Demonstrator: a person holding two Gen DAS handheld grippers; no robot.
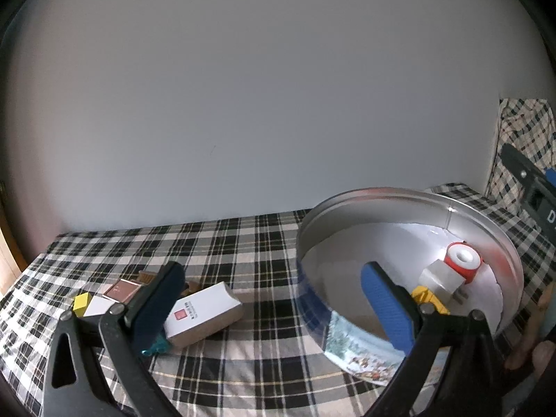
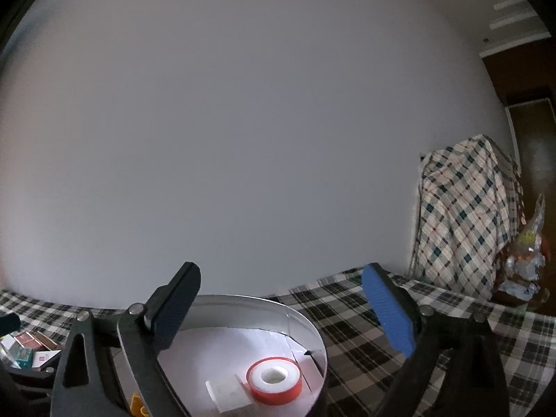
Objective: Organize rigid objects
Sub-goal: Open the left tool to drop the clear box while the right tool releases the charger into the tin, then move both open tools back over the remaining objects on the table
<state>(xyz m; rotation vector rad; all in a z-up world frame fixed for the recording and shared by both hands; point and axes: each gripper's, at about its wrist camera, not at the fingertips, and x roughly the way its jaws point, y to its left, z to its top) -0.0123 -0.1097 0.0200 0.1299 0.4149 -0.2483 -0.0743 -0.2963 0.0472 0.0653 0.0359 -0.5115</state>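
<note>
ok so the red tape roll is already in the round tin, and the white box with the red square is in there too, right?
Not quite. The red tape roll is in the round tin, but the white box with the red square is not: the left wrist view shows it lying on the plaid cloth, outside the tin to its left.

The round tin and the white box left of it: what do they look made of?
Round tin: probably thin metal; its bare silvery inside wall shines and mirrors the red roll, and the outside carries a printed scene. White box: likely matte cardboard, with crisp folded edges, a small red logo and no glare.
</note>
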